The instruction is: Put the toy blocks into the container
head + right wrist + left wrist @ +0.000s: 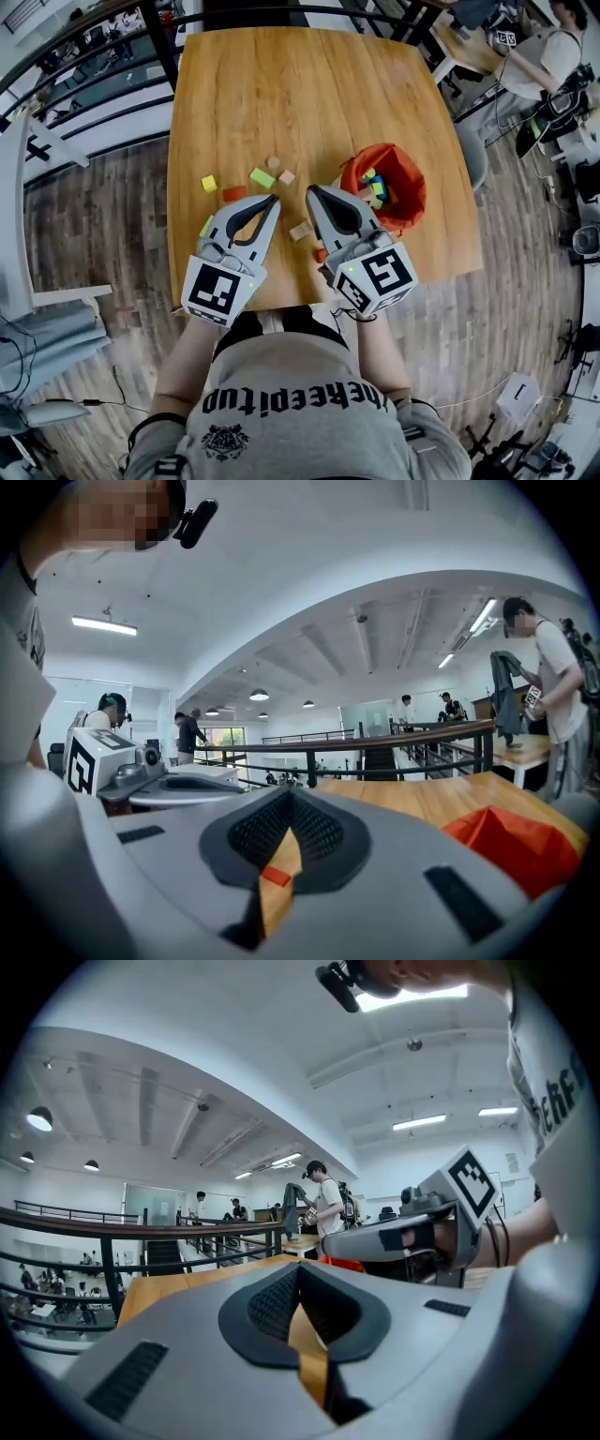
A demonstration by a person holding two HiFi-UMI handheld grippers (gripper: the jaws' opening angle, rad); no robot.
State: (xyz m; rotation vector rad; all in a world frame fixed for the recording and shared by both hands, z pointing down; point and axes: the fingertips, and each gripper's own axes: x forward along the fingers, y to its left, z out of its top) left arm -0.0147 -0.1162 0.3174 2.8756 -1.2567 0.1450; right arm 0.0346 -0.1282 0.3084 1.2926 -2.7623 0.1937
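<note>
Several toy blocks lie on the wooden table (pixel 281 84): a yellow block (pixel 209 184), a green block (pixel 262 177), a red block (pixel 234 193), and small tan ones (pixel 300 231) in the middle. The orange fabric container (pixel 405 192) stands at the right with several coloured blocks inside; it also shows in the right gripper view (pixel 516 847). My left gripper (pixel 275 199) and right gripper (pixel 311 191) hover side by side near the table's front edge, both shut and empty. Their jaws point up over the table, tips meeting (pixel 298 1266) (pixel 289 795). A small red-orange block (pixel 321 255) lies under the right gripper.
A light green block (pixel 206 226) peeks out beside the left gripper. A metal railing (pixel 112 89) runs behind the table's left corner. Another desk with a person (pixel 553 56) stands at the far right. Wooden floor surrounds the table.
</note>
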